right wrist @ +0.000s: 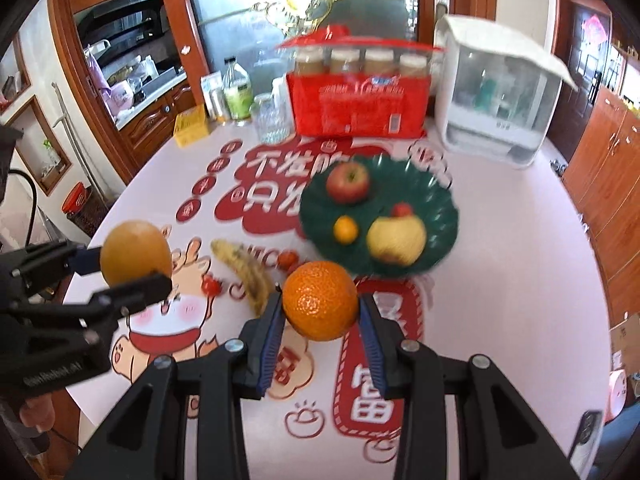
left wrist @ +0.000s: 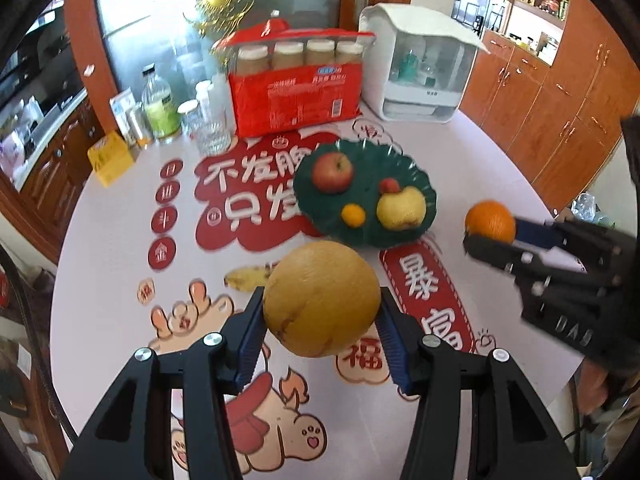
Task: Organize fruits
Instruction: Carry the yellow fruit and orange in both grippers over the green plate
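Observation:
My left gripper (left wrist: 322, 308) is shut on a large brown-yellow pear (left wrist: 322, 298), held above the table; the same pear (right wrist: 135, 253) shows at the left of the right wrist view. My right gripper (right wrist: 320, 312) is shut on an orange (right wrist: 320, 300), also lifted, and that orange (left wrist: 490, 221) appears at the right of the left wrist view. Ahead lies a dark green plate (left wrist: 416, 168) holding a red apple (left wrist: 332, 172), a yellow pear (left wrist: 400, 208), a small mandarin (left wrist: 353, 215) and a small red fruit (left wrist: 390, 185). A banana (right wrist: 244, 268) and small red fruits (right wrist: 211, 286) lie on the table.
At the back stand a red pack of jars (left wrist: 296, 80), a white appliance (left wrist: 424, 64), bottles and a glass (left wrist: 210, 132), and a yellow box (left wrist: 110, 156). The round table (left wrist: 500, 160) has a printed cover; wooden cabinets (left wrist: 560, 92) line the right side.

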{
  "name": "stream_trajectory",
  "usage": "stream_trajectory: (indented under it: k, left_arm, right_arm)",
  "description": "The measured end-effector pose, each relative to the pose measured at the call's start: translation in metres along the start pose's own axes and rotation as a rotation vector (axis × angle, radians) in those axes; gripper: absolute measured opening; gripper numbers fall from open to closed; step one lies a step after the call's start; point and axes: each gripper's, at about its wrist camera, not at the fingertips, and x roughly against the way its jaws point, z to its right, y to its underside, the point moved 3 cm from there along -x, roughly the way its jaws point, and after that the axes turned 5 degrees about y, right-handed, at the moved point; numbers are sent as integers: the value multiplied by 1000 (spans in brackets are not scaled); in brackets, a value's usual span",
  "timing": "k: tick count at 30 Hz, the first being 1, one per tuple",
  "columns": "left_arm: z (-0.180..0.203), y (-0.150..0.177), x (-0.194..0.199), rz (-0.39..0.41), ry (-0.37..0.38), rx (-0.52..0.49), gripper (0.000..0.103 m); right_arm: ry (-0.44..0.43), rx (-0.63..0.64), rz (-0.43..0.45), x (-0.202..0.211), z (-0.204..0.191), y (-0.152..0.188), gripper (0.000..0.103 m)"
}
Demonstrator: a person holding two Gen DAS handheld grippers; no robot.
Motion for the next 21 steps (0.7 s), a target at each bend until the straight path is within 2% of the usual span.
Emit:
stream_trajectory:
  k: [6, 12, 16, 21]
  left_arm:
    - [7, -44, 10, 42, -37, -46, 51]
    - [10, -94, 5, 79, -96, -93, 51]
    - [7, -116, -15, 58, -88, -79, 51]
    - [2, -129, -59, 17, -71, -51, 51]
  right_arm:
    - [32, -3, 52, 19, 25, -61, 37]
    - [61, -23, 70, 18, 48, -118, 37]
    - [84, -43, 45, -1, 63, -147, 37]
    - [109, -60, -4, -42, 75, -159, 37]
